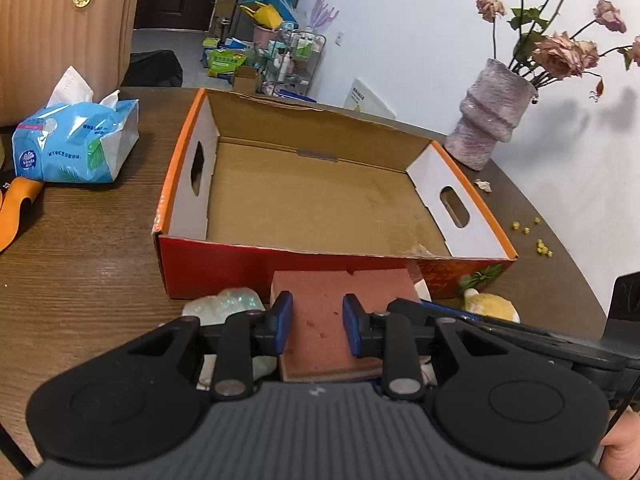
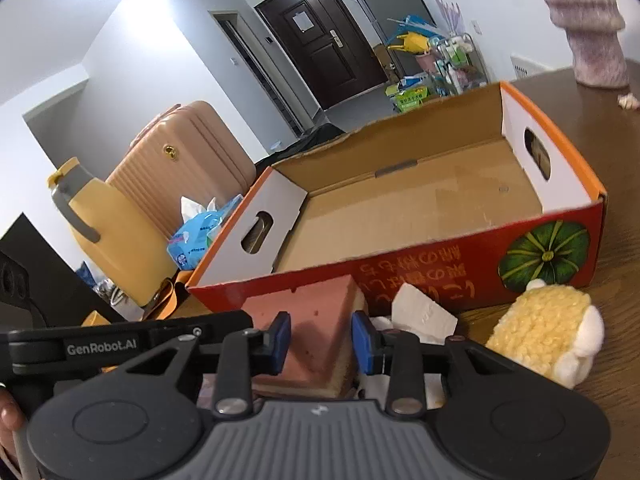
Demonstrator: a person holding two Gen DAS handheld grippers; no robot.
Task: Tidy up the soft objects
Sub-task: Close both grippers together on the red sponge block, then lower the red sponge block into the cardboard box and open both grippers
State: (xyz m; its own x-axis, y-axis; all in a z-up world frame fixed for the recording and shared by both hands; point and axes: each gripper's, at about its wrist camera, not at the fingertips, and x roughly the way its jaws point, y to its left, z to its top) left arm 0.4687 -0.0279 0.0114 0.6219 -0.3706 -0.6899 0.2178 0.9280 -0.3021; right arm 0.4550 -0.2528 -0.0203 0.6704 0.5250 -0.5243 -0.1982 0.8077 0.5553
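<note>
1. The pink sponge block [image 1: 326,312] lies on the wooden table [image 1: 80,272], against the near red wall of the empty cardboard box [image 1: 320,200]. Both grippers straddle it from opposite ends.
2. Left gripper [image 1: 317,324]: its jaws stand narrowed around the block, a blue pad on each flank. The pads look touching or all but touching the foam; whether they already squeeze it I cannot tell.
3. Right gripper [image 2: 321,342]: likewise narrowed on the block's other end, pads at its sides, with a pale lower layer showing beneath the pink top. Firm contact is not clear.
4. Handling, as I judge it: light, spongy, easily compressed, not fragile. The porous faces should give good friction.
5. Best hold is mid-height on the flat sides, deep between the pads, since a shallow pinch would let the foam bulge and tip.
6. A woolly yellow toy [image 2: 548,332] sits right of the right jaws, and a translucent soft lump [image 1: 228,304] left of the left jaws.
</note>
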